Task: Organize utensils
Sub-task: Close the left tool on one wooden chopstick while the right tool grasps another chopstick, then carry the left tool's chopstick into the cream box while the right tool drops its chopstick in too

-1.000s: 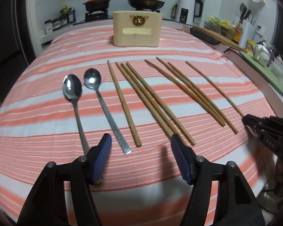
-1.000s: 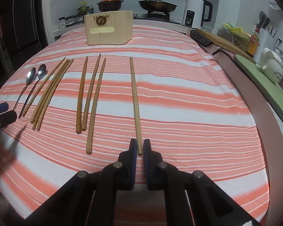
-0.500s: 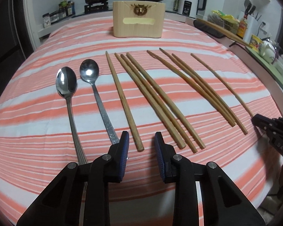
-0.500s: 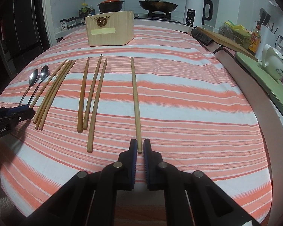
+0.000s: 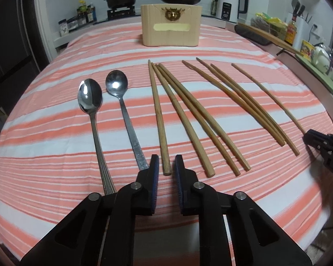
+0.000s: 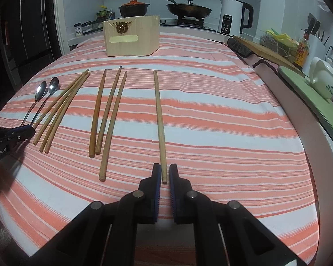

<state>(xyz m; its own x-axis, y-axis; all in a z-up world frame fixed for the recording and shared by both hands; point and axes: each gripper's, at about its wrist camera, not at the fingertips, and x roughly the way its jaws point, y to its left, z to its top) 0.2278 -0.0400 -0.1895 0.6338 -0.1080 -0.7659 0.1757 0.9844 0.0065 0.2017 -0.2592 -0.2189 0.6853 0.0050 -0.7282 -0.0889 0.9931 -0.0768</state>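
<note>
So from the left wrist cam: the left gripper (image 5: 167,163) sits at bottom centre, its blue-padded jaws narrowly apart with the near end of the leftmost chopstick (image 5: 158,119) between them, not pinched as far as I can see. Just left of that lie two metal spoons (image 5: 113,102), bowls pointing away. Six more wooden chopsticks (image 5: 222,110) fan out to the right on the pink-and-white striped cloth (image 5: 55,133). A wooden utensil box (image 5: 170,28) stands at upper centre, and the right gripper (image 5: 326,148) pokes in at the right edge.
</note>
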